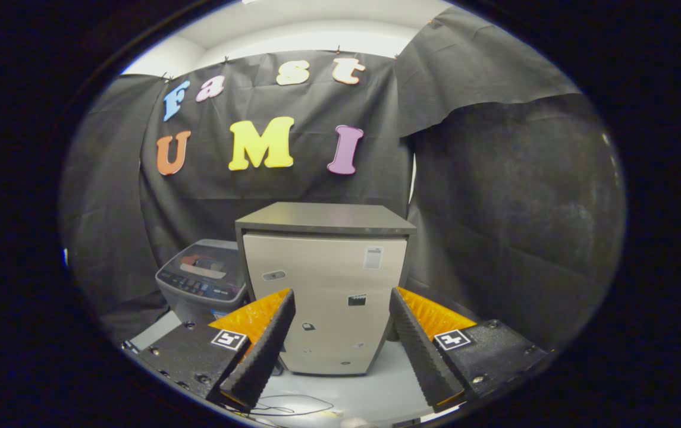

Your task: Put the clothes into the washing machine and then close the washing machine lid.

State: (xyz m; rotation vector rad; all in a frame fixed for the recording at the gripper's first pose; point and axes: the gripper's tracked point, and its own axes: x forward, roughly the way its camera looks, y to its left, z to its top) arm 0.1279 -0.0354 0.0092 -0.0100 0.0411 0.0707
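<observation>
The tool (340, 351) was released, its fingers spread wide and holding nothing. Straight ahead at twelve o'clock stood a small beige fridge (323, 303) on the white bench (376, 392) — the washing machine (204, 282), lid down, sat at ten o'clock beside it.

On the counter (388, 386), a cabinet (323, 285) stood at 12 o'clock beyond the spread fingers (340, 351); the washer (204, 284) sat at its 9 o'clock.

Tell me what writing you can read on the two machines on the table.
White sticker on the tall beige metal cabinet: too small to read.
Control panel on the small grey washing machine: markings blurred.
Open gripper, cabinet beyond its fingers: coded squares, no words.
</observation>
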